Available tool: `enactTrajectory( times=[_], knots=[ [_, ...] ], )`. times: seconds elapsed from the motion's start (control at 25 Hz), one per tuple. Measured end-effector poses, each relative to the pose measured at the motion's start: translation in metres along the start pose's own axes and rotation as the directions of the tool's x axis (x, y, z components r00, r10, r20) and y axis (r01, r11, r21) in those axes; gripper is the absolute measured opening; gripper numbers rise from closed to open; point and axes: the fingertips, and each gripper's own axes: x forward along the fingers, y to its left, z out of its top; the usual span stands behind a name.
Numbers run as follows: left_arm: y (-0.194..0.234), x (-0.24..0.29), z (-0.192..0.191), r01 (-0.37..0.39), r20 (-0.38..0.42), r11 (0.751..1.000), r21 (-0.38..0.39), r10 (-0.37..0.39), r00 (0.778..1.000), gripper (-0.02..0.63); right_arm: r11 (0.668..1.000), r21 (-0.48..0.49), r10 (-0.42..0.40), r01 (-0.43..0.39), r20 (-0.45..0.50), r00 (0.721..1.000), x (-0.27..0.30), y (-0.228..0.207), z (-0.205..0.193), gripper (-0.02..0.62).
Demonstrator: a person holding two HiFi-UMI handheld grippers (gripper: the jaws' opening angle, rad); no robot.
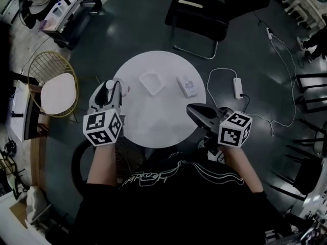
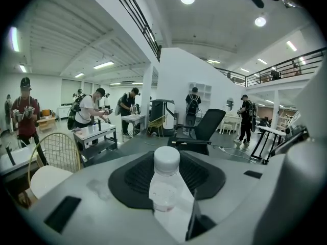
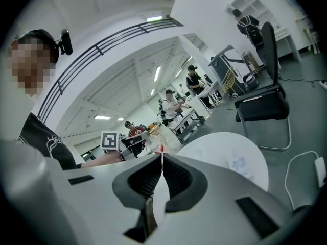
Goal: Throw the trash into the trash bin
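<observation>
A small clear plastic bottle point(image 2: 164, 185) with a white cap stands upright between the jaws of my left gripper point(image 2: 176, 205), which is shut on it. In the head view this gripper point(image 1: 110, 89) holds the bottle point(image 1: 109, 84) at the left edge of the round white table point(image 1: 153, 121). A crumpled white tray or wrapper point(image 1: 152, 82) and a printed packet point(image 1: 187, 84) lie on the far half of the table. My right gripper point(image 1: 190, 109) hovers over the table's right edge, shut with nothing between its pads; its jaws point(image 3: 162, 156) meet at the tip.
A black chair point(image 1: 202, 14) stands beyond the table, and a yellow wire chair point(image 1: 53, 86) with a white cushion is to the left. A white power strip point(image 1: 237, 87) and its cables lie on the floor at right. A dark round rim point(image 1: 76, 162) shows by my left side.
</observation>
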Motion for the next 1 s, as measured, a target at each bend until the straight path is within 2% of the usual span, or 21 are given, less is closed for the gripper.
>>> enactTrajectory(
  times=[0.36,0.6,0.84,1.0],
  knots=[
    [-0.084,-0.010,0.037,0.087,0.081,0.996,0.009,-0.087,0.993,0.150,0.999,0.033,0.007,-0.009,0.078,0.997,-0.061,-0.016,-0.004,0.035],
    [-0.174,0.004,0.034,0.209,0.048,0.978,0.023,-0.210,0.976,0.150,0.997,0.071,-0.050,0.040,0.140,0.989,-0.127,-0.041,-0.013,0.035],
    [-0.273,0.026,0.012,0.346,-0.017,0.937,0.035,-0.346,0.938,0.151,0.985,0.139,-0.132,0.104,0.216,0.967,-0.196,-0.079,-0.025,0.035],
    [-0.358,0.040,-0.008,0.453,-0.063,0.890,0.050,-0.450,0.891,0.151,0.970,0.189,-0.199,0.154,0.251,0.947,-0.255,-0.107,-0.042,0.035]
  ],
)
